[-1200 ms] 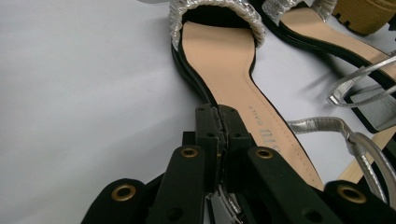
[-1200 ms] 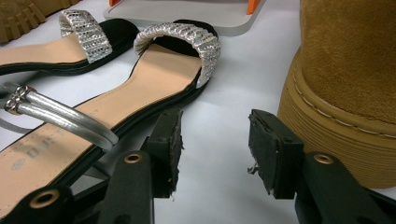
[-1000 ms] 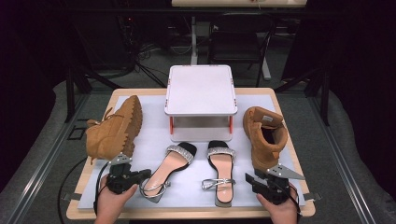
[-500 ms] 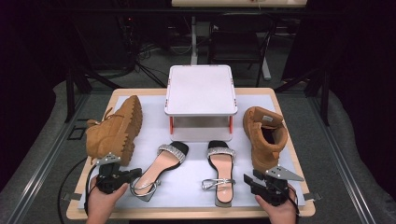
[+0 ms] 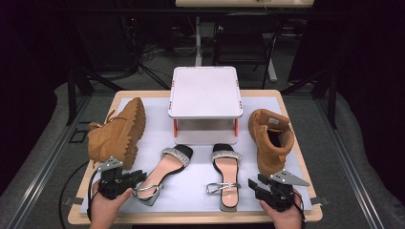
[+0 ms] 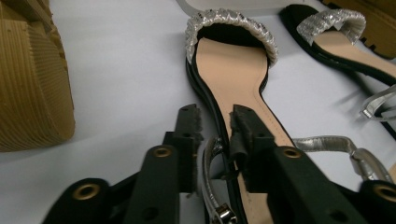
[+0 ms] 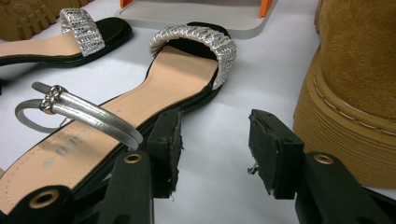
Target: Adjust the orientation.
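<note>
My left claw (image 5: 135, 177) has just been opening: its jaws, clenched a second ago on the edge of the left sandal (image 5: 165, 168), now stand apart with the sandal's rim and silver ankle strap (image 6: 211, 158) between them. In the left gripper view the pads (image 6: 190, 140) sit on either side of that edge without pressing it, so I judge the sandal released.

Taking the white stand (image 5: 204, 93) as my landmark: the left sandal lies on the mat in front of the stand's left leg, toe pointing toward it, heel angled out toward my left hand (image 5: 106, 207). Compared with a second ago it has swung a little, its heel drawn further to the left. Its mate, the right sandal (image 5: 226, 171), lies in front of the stand's right leg, straight and untouched. One tan boot (image 5: 119, 131) lies on its side left of the stand, sole showing; the other boot (image 5: 271, 138) stands upright to the stand's right.

My right claw (image 5: 253, 185) hangs slack and open, gripping nothing, just beside the right sandal's heel, as the right gripper view shows (image 7: 215, 154).

The release suggests the nudge of the left sandal is finished; either I regrip for a lift toward the stand, or I leave it placed.
</note>
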A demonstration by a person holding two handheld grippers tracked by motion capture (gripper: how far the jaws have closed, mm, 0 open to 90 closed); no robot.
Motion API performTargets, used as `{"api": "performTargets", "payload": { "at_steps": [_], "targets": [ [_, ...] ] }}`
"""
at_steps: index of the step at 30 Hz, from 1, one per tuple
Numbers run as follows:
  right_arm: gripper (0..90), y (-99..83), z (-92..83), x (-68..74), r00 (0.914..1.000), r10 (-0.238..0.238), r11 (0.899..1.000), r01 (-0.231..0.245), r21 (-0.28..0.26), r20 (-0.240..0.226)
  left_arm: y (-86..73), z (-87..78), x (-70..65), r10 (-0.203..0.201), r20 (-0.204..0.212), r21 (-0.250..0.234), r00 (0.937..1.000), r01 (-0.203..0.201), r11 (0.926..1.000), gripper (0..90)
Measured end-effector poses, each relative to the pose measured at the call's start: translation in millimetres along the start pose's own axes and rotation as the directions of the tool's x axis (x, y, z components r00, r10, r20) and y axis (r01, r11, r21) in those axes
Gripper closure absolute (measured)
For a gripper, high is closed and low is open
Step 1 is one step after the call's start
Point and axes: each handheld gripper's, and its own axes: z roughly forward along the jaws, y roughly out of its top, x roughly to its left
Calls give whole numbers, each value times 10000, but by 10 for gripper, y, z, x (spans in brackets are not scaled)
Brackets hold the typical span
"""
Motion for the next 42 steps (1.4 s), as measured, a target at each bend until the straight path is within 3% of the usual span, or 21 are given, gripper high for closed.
{"api": "performTargets", "payload": {
  "at_steps": [5,11,22,24,28,39,42],
  "targets": [
    [533,2,-45,24,9998,201,9996,-201,-182,-50,4,-6,5,-43,-213,-284,9998,36,9996,597],
    [551,39,-127,163,9993,-323,9993,319,-201,-196,1,4,-9,58,-294,-308,9995,-67,9995,571],
    [557,55,-141,321,9953,-665,9976,650,-225,-710,-3,26,-35,124,-234,-347,9996,-132,9993,558],
    [562,58,-130,340,9944,-731,9972,716,-217,-758,-4,25,-34,103,-229,-379,9997,-112,9992,559],
    [659,51,-90,364,9921,-868,9961,878,75,-908,-4,26,-31,103,-200,-350,9997,-110,9993,559],
    [622,35,48,437,9874,-1250,9901,1305,525,-965,-6,42,-31,140,-207,-281,9997,-146,9995,558],
    [643,37,94,424,9889,-1043,9922,1107,566,-1055,-7,48,-31,158,-210,-250,9997,-163,9996,558]
  ]
}}
